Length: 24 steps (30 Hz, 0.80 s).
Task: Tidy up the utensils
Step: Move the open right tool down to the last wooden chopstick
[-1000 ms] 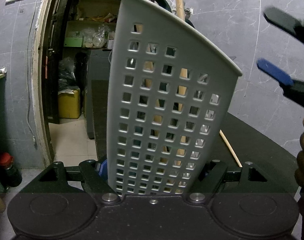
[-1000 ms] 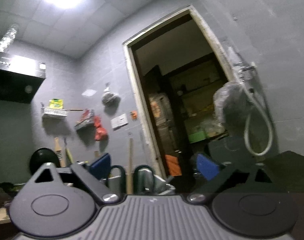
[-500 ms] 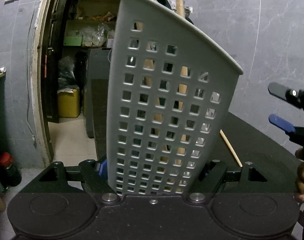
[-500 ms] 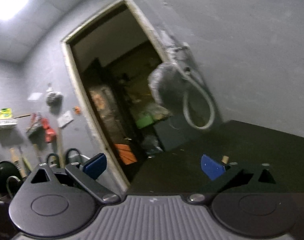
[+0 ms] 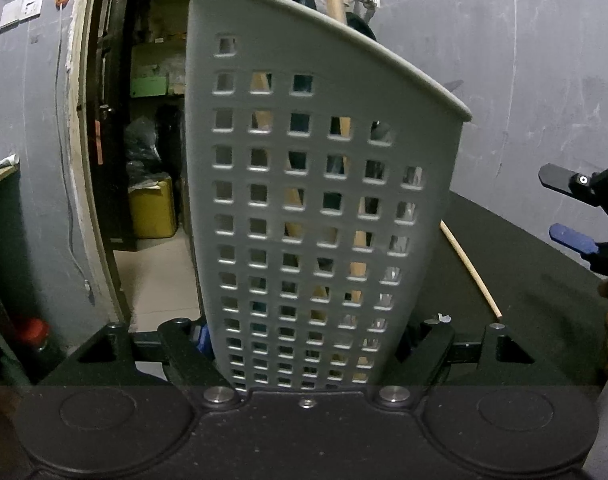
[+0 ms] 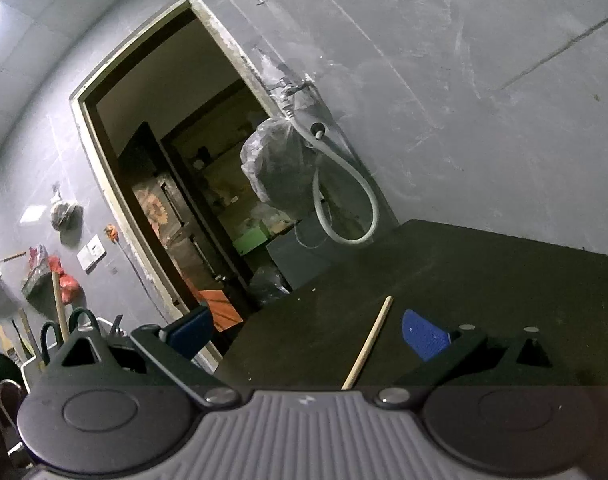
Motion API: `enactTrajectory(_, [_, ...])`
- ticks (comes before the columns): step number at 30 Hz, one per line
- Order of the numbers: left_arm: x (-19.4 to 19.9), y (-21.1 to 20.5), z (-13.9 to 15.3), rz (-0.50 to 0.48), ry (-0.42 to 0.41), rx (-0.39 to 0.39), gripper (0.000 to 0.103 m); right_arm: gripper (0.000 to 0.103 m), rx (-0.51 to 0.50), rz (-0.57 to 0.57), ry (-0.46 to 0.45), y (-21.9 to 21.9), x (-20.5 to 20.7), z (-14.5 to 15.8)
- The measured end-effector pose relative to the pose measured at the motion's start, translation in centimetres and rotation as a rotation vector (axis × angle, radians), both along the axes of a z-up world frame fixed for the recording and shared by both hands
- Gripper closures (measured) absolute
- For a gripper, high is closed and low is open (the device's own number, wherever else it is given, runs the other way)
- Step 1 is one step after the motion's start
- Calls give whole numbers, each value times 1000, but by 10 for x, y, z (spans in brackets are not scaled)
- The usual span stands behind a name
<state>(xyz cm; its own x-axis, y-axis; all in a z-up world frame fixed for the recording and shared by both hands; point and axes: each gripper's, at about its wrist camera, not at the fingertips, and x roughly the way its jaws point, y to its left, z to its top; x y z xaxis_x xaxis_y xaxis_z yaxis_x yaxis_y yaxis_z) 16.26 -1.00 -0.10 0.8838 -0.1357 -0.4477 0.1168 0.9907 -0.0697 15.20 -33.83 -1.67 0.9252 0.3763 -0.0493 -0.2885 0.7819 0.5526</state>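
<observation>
Stick [image 6: 368, 342] lies on the counter, pointing away between the wide right gripper [image 6: 308, 330]; left gripper [image 5: 304, 340] clamps the basket [image 5: 324, 208].

A rough home kitchen or utility corner beside a storeroom

Grey tiled walls [image 6: 484, 80] and a tiled ceiling with a bright lamp at the far left enclose a dark countertop [image 6: 484, 280]. On the left wall hang a small rack [image 6: 36, 280], red bags and a light switch [image 6: 91, 255]; a tap with a looped hose [image 6: 344, 200] and a plastic bag sits right of the open doorway [image 6: 176, 184]. Through it a dim room shows shelves of boxes, a yellow container [image 5: 152, 210] on the floor and a green box. Near left, a perforated grey utensil holder [image 5: 316, 200] carries wooden handles.
</observation>
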Motion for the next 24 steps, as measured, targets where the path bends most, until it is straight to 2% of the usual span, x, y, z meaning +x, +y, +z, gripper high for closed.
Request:
enactTrajectory(4, [1,-6,0,6,10,31,24,0,-28,38,16,1,5,1])
enactTrajectory(12, [3,-19,3,21,28,67,24,0,-14,127,143,-2,24,-3])
enactTrajectory(24, [2,-18,4,23,26,61,24,0,11,196,196,-4,33,-7])
